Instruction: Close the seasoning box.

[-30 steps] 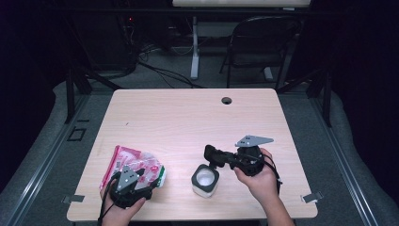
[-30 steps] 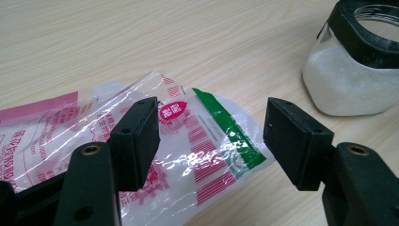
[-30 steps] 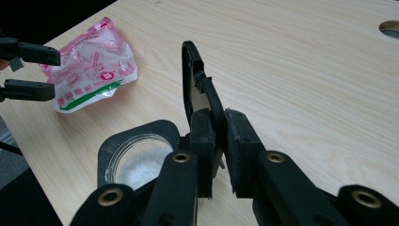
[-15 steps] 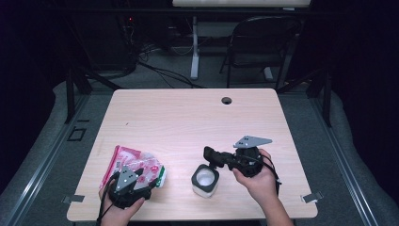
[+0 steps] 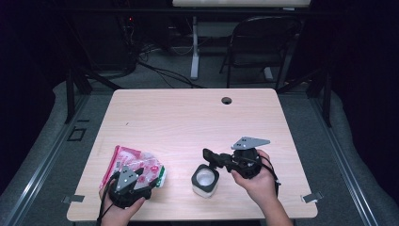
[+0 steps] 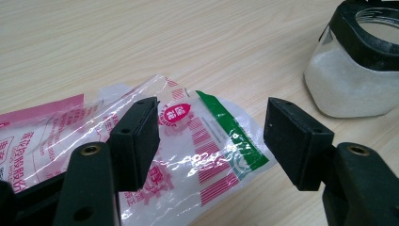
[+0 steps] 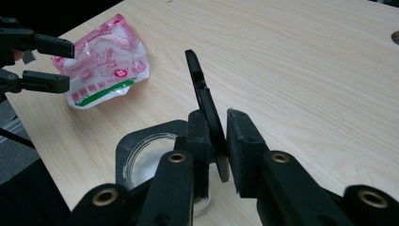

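- Near the table's [image 5: 188, 117] front edge, at about six o'clock in the high view, stands a clear jar [image 5: 205, 181] with a black square collar, its mouth uncovered and white powder inside.
- Just at the jar's two o'clock, the right gripper [image 5: 207, 155] reaches in from the person's right hand [image 5: 258, 181].
- From the right gripper view, a thin black lid [image 7: 205, 109] stands on edge between the jaws. The left pad lies against it, while a narrow gap shows beside the right pad. The jaws have just been opening, and I cannot tell whether they grip the lid at this moment.
- Below the lid in that view, the jar [image 7: 143, 157] sits at seven o'clock.
- At the table's eight o'clock lies a pink, white and green plastic bag [image 5: 141, 165], flat on the wood, well apart from the jar.
- Over the bag's near end hovers the left gripper [image 5: 139, 171], held by the left hand [image 5: 117, 212].
- Seen from the left gripper view, its jaws are spread wide above the bag [image 6: 197, 141], with nothing clamped between the pads.
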`<state>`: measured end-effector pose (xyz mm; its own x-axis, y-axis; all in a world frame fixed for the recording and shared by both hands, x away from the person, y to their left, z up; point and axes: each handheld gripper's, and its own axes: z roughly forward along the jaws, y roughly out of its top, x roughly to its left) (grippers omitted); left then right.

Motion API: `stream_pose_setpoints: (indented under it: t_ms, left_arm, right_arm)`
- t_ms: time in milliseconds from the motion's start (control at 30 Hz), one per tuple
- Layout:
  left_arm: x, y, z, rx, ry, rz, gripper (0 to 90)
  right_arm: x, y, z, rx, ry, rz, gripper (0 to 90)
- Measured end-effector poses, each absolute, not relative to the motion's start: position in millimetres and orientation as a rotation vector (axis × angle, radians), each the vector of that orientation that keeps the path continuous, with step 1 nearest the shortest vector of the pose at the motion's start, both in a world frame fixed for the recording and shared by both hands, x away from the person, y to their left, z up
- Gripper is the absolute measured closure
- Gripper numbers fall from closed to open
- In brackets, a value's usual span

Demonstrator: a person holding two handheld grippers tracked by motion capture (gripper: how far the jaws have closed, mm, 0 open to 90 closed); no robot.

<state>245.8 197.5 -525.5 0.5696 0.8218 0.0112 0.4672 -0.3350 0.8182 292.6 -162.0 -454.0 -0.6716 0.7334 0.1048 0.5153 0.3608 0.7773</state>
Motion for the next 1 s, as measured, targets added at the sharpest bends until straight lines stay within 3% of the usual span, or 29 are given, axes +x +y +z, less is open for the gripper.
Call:
stream_pose_setpoints:
  t_ms: [1000]
  left_arm:
    - [248.8, 194.9, -523.7, 1.983, 1.016, 0.544, 36.3]
  right_arm:
    - [280.7, -139.5, -460.1, 1.023, 2.435, 1.154, 68.8]
